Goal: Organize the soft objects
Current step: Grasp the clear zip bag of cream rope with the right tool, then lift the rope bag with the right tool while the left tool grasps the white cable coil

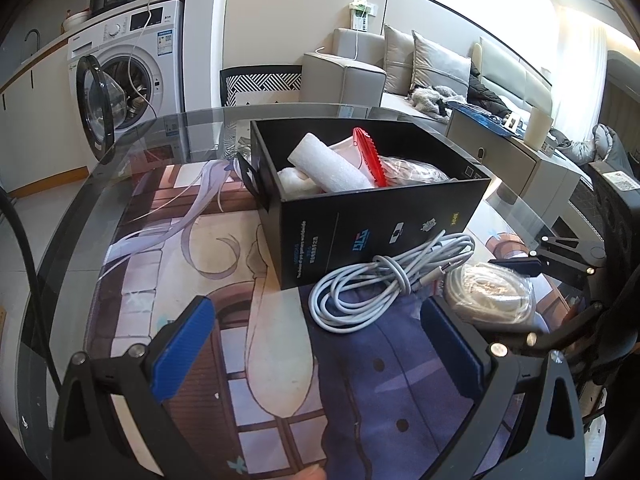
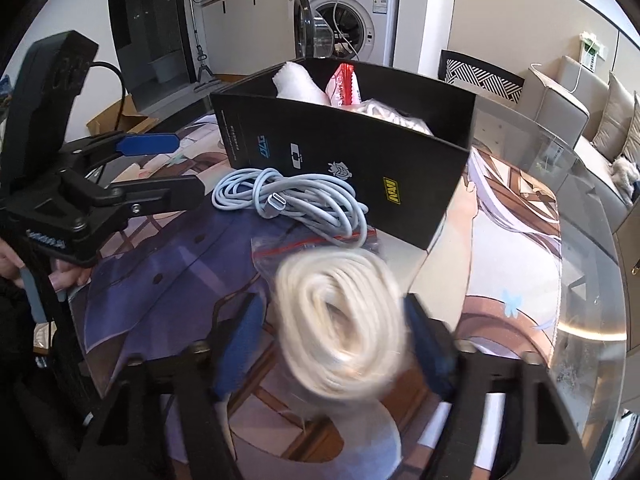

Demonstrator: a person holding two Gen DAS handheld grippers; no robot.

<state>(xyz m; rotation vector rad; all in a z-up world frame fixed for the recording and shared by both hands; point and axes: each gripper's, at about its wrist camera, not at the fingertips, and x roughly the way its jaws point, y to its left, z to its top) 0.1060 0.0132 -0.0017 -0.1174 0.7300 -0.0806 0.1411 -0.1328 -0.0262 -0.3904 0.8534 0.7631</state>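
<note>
My right tool [image 2: 334, 332] has its blue pads either side of a cream-white coil of rope in a clear zip bag [image 2: 340, 320]; the frame is blurred, so I cannot tell whether they press on it. Just ahead of that tool lies a loosely wound pale grey cable [image 2: 296, 204], against the wall of an open black cardboard box [image 2: 344, 160] holding white foam and a red-edged pouch. My left tool [image 1: 316, 344] is released, hovering empty over the printed mat on the glass desk [image 1: 132, 136].
</note>
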